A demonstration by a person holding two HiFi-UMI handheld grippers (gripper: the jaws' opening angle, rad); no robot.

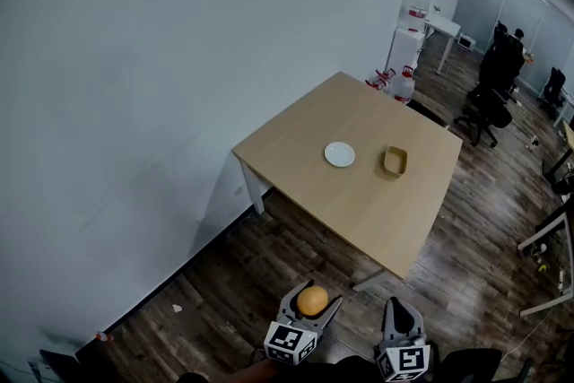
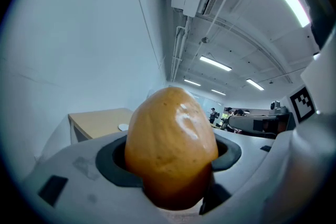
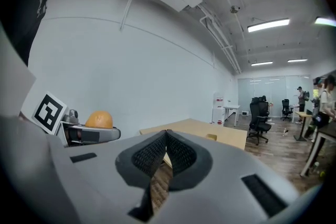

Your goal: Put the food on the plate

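An orange, egg-shaped piece of food sits clamped between the jaws of my left gripper, low in the head view and well short of the table. In the left gripper view the orange food fills the middle. A small white plate lies near the middle of the wooden table, with a tan bowl to its right. My right gripper hangs beside the left one, jaws pressed together with nothing between them. From the right gripper view the orange food shows at the left.
The table stands against a pale wall on a dark wood floor. Beyond it are a white water dispenser, a water jug, black office chairs, other desks and people far off at the right.
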